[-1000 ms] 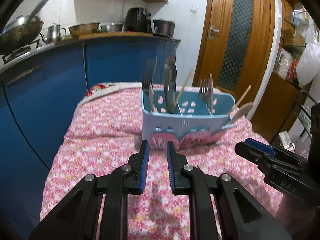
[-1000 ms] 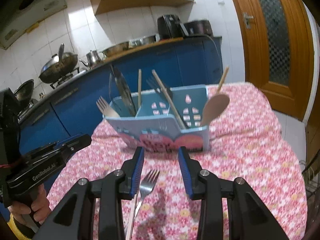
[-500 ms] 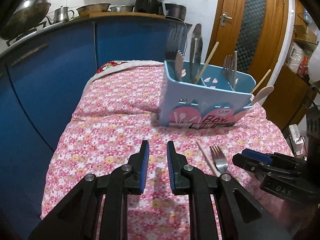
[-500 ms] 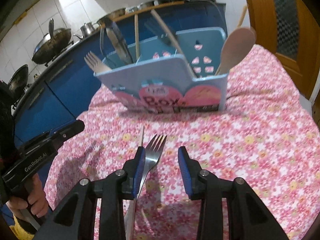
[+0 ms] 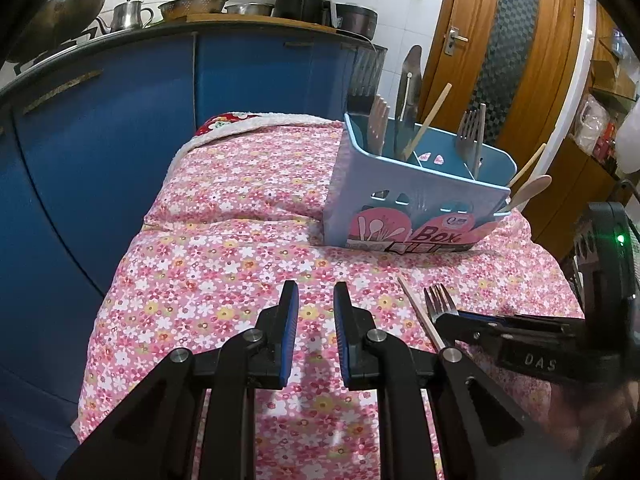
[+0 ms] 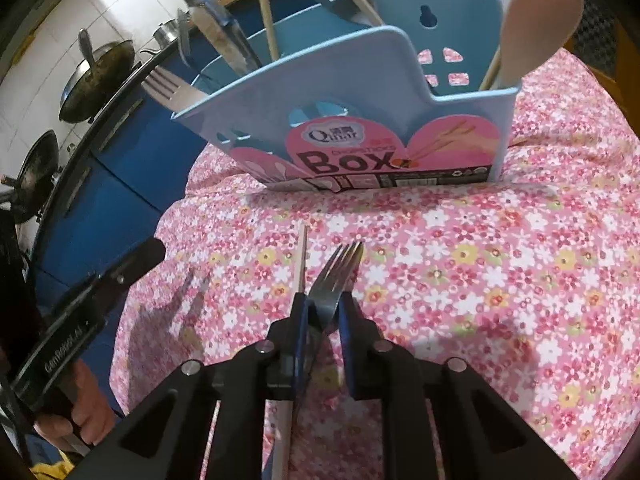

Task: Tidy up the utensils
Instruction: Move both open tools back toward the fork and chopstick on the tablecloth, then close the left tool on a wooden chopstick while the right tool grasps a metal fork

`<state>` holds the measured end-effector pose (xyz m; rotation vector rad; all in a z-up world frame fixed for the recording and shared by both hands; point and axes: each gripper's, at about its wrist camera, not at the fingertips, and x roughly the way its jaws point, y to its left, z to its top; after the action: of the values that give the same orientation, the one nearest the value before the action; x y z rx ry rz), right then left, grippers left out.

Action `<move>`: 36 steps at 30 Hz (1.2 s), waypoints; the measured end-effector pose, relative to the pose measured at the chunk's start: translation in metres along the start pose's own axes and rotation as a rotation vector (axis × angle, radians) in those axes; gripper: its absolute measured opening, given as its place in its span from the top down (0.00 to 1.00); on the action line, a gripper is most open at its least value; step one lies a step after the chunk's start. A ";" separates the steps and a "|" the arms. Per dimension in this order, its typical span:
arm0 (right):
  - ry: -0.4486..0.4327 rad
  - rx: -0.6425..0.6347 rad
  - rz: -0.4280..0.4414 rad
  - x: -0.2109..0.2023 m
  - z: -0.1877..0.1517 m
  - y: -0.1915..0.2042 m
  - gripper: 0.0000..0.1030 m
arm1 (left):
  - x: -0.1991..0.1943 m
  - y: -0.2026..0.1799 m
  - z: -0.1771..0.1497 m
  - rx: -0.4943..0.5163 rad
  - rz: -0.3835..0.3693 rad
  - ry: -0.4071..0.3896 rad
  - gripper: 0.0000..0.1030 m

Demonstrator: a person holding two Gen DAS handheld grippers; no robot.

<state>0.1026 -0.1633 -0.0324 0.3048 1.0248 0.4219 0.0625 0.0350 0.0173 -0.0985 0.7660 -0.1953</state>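
A blue utensil box (image 6: 360, 120) with a pink label stands on the flowered tablecloth (image 6: 500, 280); it holds forks, chopsticks, tongs and a wooden spoon (image 6: 536, 12). It also shows in the left wrist view (image 5: 416, 200). A metal fork (image 6: 334, 276) lies on the cloth in front of the box, beside a wooden chopstick (image 6: 298, 280). My right gripper (image 6: 322, 316) is shut on the fork's neck, its tines pointing at the box. My left gripper (image 5: 314, 312) is slightly open and empty, to the left of the fork (image 5: 438, 300).
Blue kitchen cabinets (image 5: 120, 140) run along the left, with pots and a kettle on the counter. A wooden door (image 5: 508, 52) stands behind the table at the right. The cloth drops off at the table's left edge (image 5: 132, 260).
My right gripper has lowered and moved forward over the fork, and its fingers have closed on it. My left gripper has pulled back from the box and shifted left.
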 end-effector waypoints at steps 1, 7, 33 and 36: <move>0.008 0.005 0.019 0.002 0.001 0.000 0.92 | 0.000 0.001 0.000 -0.003 -0.002 0.000 0.84; 0.005 0.033 0.074 0.003 0.001 -0.001 0.96 | 0.000 0.001 0.001 -0.005 -0.013 0.009 0.84; -0.158 -0.013 -0.052 -0.063 -0.010 -0.017 0.96 | 0.034 -0.067 0.002 0.086 -0.165 0.257 0.84; -0.170 -0.007 -0.042 -0.068 -0.011 -0.021 0.96 | 0.042 -0.070 0.001 0.081 -0.180 0.307 0.84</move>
<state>0.0665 -0.2133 0.0044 0.3073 0.8620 0.3550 0.0830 -0.0426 0.0002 -0.0613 1.0546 -0.4184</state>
